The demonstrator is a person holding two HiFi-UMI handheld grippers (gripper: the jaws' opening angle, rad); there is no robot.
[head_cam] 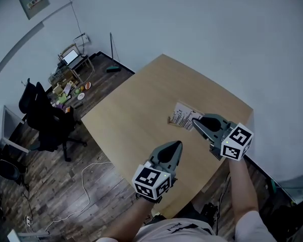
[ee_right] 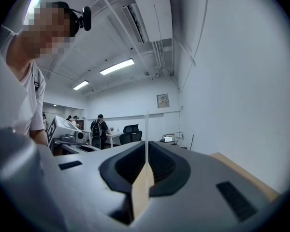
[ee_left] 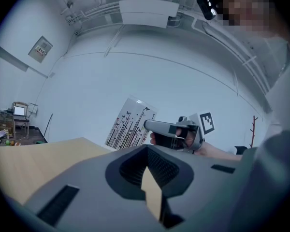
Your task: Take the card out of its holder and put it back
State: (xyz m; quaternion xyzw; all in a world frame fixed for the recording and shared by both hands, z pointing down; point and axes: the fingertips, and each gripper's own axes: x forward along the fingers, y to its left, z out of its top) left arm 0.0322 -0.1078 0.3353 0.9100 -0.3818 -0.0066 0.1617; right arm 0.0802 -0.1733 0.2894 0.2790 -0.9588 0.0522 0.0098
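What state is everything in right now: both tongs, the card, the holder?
Left tongs: shut, empty.
Right tongs: shut on the card's edge.
Card: held up, tilted.
Holder: by the card's lower edge; whether the card sits in it, I cannot tell.

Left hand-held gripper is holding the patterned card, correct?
Not quite: the right hand-held gripper is holding the patterned card. The left gripper view shows the card pinched at that gripper's tip. The left hand-held gripper is shut with nothing in it.
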